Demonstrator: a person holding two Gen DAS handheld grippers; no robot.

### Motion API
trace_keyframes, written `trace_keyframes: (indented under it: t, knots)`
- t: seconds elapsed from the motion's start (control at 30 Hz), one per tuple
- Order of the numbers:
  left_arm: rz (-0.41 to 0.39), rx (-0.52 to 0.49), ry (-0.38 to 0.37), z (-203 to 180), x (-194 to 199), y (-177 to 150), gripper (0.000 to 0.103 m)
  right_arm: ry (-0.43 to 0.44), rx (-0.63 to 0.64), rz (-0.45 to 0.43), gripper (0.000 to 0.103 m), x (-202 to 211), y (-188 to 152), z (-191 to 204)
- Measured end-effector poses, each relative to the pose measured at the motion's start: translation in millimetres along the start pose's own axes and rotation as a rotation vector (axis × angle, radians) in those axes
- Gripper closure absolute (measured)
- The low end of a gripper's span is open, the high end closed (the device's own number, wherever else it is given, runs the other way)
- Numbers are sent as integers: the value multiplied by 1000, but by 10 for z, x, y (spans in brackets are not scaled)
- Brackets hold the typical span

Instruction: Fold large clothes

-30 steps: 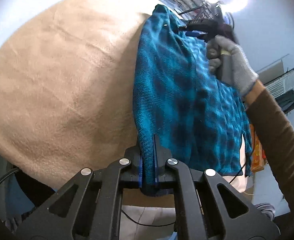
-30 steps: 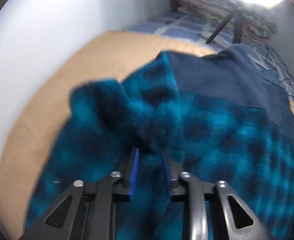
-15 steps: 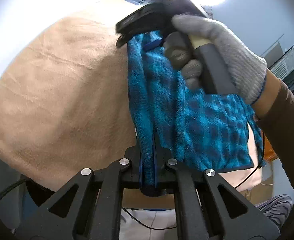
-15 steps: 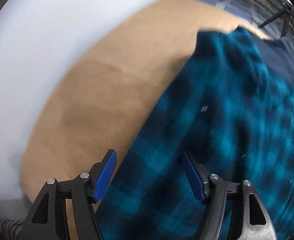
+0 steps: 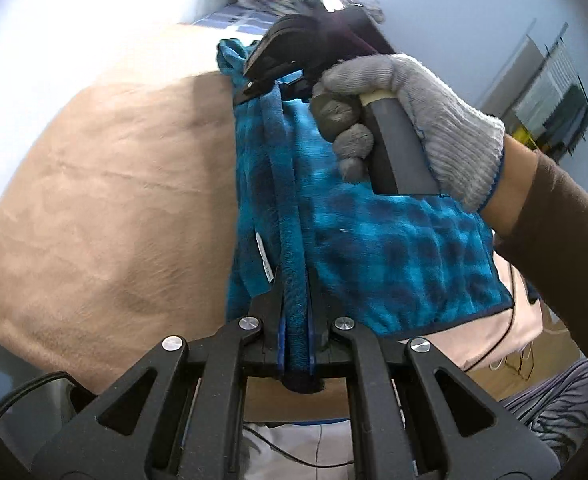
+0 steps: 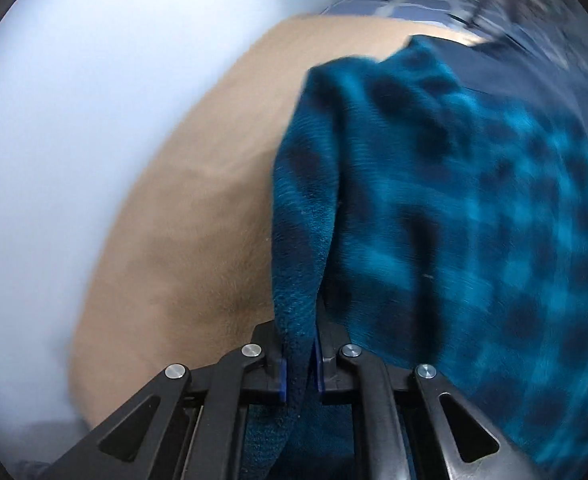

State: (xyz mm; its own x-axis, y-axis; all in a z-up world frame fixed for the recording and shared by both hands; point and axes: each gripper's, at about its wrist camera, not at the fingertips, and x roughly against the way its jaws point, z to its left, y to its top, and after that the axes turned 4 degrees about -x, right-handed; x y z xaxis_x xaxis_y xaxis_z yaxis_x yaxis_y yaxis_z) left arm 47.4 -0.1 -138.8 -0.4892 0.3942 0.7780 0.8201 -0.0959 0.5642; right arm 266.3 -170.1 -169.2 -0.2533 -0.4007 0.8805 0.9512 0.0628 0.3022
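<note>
Garment: I have the teal-and-navy checked fleece garment (image 5: 394,248) on the tan plush blanket (image 5: 106,208) covering the bed.
Left tongs (image 5: 297,320): clamped on a doubled edge near me.
Right tongs (image 6: 300,354): just closing, now pinched on the same edge farther along, gripped by a grey-gloved hand (image 5: 410,120).
Progress: I judge one lengthwise fold gathered, not yet laid flat; cross folds remain.

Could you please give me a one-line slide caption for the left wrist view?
Left gripper shut on the edge of a teal plaid fleece over a tan blanket, the gloved right hand gripping farther along.
</note>
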Motion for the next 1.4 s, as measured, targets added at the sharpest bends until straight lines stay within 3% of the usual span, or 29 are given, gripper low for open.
trace_keyframes:
  t: [0.13,0.3,0.57,0.8,0.9,0.97,1.03,1.07,1.2,1.3,1.4]
  knots:
    - [-2,-60,-1,-275,-73,26,98,125,-118,-76,97,273,-106,-531]
    - [13,-133,-16,-567,-165,45,98,208,-253,-141,97,497,-360,-1136]
    - [75,-189,-46,-838,-417,21,98,187,-358,-155,97,527,-636,-1717]
    - [105,-200,-78,-924,-534,1,98,110,-308,-135,97,441,-604,-1710]
    - [99,-213,-105,-937,-439,-24,89,95,-281,-130,97,438,-503,-1638]
    - [96,-207,-161,-889,-268,-36,79,94,-255,-121,92,546,-632,-1555]
    - [86,-187,-200,-854,-135,-32,79,57,-259,-129,72,606,-618,-1480]
    - [76,-178,-203,-820,-63,-23,79,56,-266,-142,72,659,-628,-1446]
    - [50,-131,-153,-687,-52,19,71,14,-237,-190,69,952,-641,-1529]
    - [87,-101,-143,-653,-220,9,71,28,-217,-211,67,1021,-515,-1525]
    - [118,-143,-100,-749,-392,-22,71,38,-192,-220,63,1073,-416,-1447]
